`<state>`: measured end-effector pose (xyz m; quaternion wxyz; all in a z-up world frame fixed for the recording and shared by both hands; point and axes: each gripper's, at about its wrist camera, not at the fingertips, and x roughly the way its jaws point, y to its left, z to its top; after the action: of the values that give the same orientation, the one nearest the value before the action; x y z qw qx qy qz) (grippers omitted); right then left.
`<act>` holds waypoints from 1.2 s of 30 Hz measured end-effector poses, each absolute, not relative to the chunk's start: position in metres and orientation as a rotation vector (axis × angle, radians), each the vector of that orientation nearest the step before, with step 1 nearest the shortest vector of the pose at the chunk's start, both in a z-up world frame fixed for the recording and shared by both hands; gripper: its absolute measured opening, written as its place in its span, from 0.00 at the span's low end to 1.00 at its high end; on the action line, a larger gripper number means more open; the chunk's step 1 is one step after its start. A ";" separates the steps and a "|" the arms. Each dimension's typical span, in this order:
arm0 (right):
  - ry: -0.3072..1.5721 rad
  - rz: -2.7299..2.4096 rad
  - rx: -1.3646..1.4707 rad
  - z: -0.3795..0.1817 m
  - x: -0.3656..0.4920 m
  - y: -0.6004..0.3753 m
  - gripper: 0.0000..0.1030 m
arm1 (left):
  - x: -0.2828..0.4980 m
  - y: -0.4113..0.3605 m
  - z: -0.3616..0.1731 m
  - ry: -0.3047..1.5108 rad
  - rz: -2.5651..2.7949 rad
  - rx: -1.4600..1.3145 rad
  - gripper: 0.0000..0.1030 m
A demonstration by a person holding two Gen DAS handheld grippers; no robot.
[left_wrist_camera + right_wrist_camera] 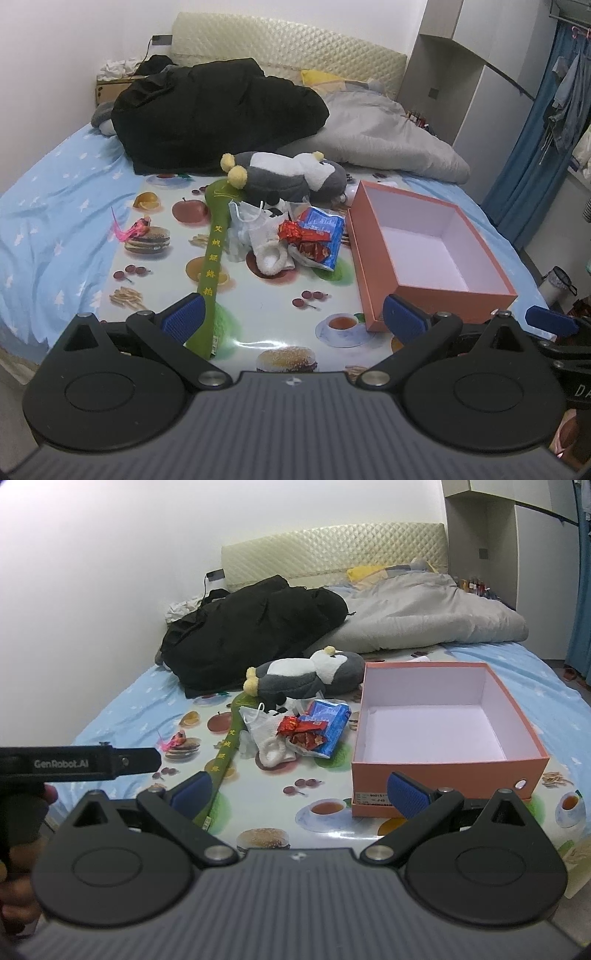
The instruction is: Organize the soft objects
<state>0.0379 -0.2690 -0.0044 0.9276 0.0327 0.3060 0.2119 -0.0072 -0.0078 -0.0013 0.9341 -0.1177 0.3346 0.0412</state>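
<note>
On the fruit-print plastic sheet (258,310) over the bed, a grey-and-white plush penguin (288,175), white fluffy sock (271,258), green fabric stick (212,258) and snack wrappers (317,236) are lying piled beside the empty salmon cardboard box (424,236). Nothing is sitting inside yet; all sorting remains. Left tool (291,317) and right tool (299,794) are both hovering near, spread wide, holding nothing.

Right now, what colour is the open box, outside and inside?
The box is salmon-orange outside, pale pinkish-white inside; the right wrist view shows it best.
</note>
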 end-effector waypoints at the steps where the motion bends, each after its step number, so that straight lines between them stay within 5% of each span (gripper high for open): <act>1: 0.626 0.434 0.067 -0.004 0.038 -0.269 1.00 | -0.008 -0.008 -0.001 0.680 0.080 -0.242 1.00; 36: 0.663 0.422 0.077 -0.009 0.037 -0.270 1.00 | -0.013 -0.010 -0.014 0.673 0.077 -0.218 1.00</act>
<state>0.0371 -0.2705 -0.0088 0.9230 0.0375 0.3229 0.2057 -0.0128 -0.0102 -0.0142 0.9374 -0.1069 0.3294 0.0379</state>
